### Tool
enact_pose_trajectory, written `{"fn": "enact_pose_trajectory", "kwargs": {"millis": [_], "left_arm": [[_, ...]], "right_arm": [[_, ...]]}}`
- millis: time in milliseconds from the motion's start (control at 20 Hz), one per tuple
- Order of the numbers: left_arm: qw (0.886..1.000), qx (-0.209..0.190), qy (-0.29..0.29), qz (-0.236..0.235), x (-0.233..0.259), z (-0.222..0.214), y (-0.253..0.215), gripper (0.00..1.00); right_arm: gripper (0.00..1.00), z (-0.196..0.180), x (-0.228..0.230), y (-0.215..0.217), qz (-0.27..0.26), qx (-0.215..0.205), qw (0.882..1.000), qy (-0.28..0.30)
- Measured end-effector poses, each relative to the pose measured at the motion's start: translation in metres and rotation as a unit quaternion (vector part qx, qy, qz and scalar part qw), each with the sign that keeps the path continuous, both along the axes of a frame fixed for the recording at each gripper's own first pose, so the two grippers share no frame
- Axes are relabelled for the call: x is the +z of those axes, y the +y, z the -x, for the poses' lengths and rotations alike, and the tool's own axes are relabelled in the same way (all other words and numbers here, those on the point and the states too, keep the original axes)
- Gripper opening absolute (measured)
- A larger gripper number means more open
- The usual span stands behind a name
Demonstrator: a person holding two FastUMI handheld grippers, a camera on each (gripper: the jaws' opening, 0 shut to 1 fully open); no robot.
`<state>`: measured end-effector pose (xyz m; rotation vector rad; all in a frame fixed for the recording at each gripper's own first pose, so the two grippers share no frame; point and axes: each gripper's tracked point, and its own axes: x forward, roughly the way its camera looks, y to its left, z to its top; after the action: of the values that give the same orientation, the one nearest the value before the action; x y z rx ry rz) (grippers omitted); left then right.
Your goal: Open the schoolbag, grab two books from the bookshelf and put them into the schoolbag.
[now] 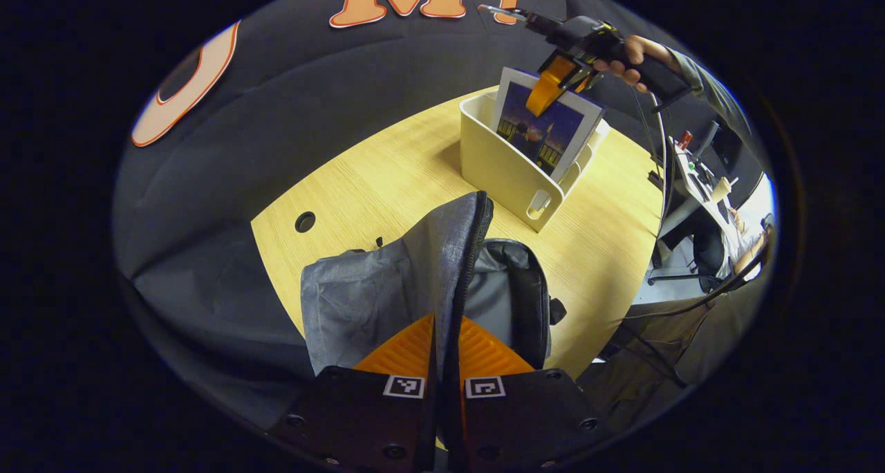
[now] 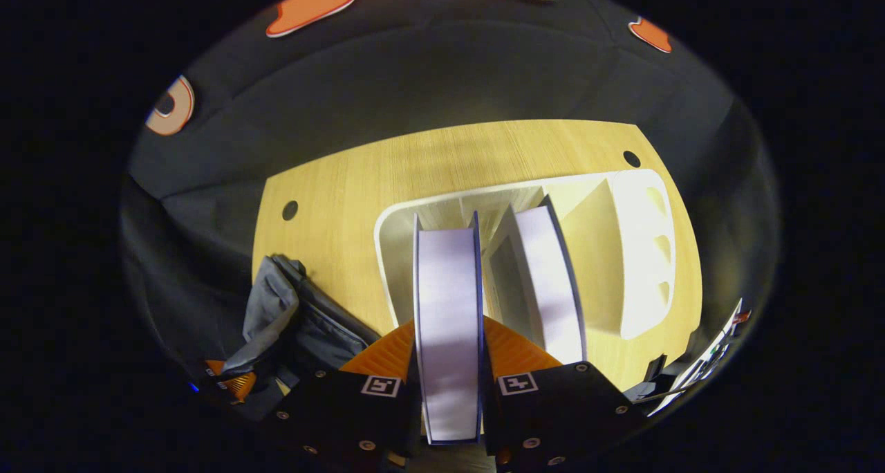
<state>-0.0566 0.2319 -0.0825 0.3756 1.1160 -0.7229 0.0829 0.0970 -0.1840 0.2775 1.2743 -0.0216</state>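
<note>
The grey schoolbag [image 1: 366,293] lies on the wooden table [image 1: 387,175]. My left gripper [image 1: 444,352] is shut on its raised flap [image 1: 449,245] along the zipper edge, holding the bag open. A cream bookshelf [image 1: 498,162] stands beyond it with a dark-covered book [image 1: 546,131] sticking up, and my right gripper [image 1: 550,89] clamps that book from above. In the right gripper view, my right gripper [image 2: 448,338] is shut on the book [image 2: 448,293], whose white page edge faces the camera. A second book [image 2: 550,279] leans in the bookshelf [image 2: 643,252] just to the right. The schoolbag [image 2: 290,321] sits at lower left.
The table has round cable holes [image 1: 305,221] [image 2: 290,210] [image 2: 630,158]. Black cloth walls close in behind the table. Beyond the table's right edge a person [image 1: 733,238] sits at a desk, with cables [image 1: 664,155] hanging there.
</note>
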Motion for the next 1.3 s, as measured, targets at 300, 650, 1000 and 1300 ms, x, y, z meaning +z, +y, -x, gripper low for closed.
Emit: {"fn": "enact_pose_trajectory", "kwargs": {"millis": [300, 650, 1000, 1300], "left_arm": [[1.000, 0.015, 0.001, 0.012, 0.000, 0.003, 0.000, 0.07], [1.000, 0.019, -0.003, 0.019, 0.001, 0.004, 0.001, 0.07], [0.999, 0.028, -0.005, 0.030, 0.002, 0.004, 0.001, 0.07], [0.998, 0.042, -0.013, 0.037, 0.006, 0.003, 0.004, 0.08]], "right_arm": [[0.36, 0.021, 0.055, -0.019, -0.044, -0.028, 0.997, -0.061], [0.35, 0.064, 0.087, -0.028, -0.076, -0.064, 0.988, -0.115], [0.34, 0.102, 0.101, 0.010, -0.156, -0.078, 0.974, -0.145], [0.34, 0.120, 0.071, 0.069, -0.222, -0.074, 0.963, -0.137]]}}
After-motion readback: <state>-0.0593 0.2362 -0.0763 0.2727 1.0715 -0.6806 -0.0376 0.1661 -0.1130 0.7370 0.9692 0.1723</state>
